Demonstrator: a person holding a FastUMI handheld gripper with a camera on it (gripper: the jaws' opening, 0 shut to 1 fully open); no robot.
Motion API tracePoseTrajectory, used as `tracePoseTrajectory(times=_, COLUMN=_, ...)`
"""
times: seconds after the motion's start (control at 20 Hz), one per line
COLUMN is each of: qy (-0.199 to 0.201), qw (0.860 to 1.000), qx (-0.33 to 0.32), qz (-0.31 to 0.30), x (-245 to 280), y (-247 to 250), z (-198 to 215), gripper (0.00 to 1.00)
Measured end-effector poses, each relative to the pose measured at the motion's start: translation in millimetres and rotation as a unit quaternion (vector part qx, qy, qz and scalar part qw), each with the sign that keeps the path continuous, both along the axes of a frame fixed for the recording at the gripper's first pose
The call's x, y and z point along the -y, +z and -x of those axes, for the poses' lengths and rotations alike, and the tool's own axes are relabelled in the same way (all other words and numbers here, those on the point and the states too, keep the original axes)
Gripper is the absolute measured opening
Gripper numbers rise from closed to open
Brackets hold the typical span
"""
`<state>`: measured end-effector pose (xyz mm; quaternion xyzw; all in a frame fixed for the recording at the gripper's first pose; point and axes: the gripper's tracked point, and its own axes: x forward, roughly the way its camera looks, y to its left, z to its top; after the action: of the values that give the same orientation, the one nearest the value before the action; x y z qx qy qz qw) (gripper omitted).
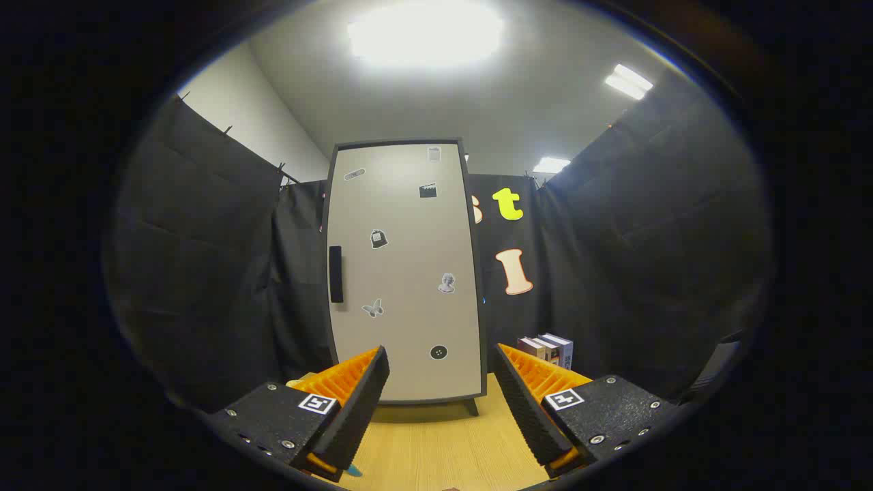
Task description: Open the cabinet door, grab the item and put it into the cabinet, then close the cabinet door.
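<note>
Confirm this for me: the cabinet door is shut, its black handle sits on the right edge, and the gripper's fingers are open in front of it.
The handle's side is wrong. In the gripper view, the black handle sits on the left edge of the shut cabinet door, not the right. The gripper is open in front of it, holding nothing.

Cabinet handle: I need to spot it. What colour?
Black, on the pale cabinet door; handle clearest in gripper view.

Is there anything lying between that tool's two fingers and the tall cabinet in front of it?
No. In the gripper view, bare wooden tabletop runs from the open tool to the closed cabinet.
</note>
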<state>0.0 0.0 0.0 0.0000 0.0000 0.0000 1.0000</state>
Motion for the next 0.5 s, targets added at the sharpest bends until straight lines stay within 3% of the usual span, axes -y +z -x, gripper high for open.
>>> tracePoseTrajectory(times=0.5, qy=-0.007, qw=1.0, qx=-0.001, qz=-0.007, x=1.8, y=-1.3, z=2.8, gripper=0.95)
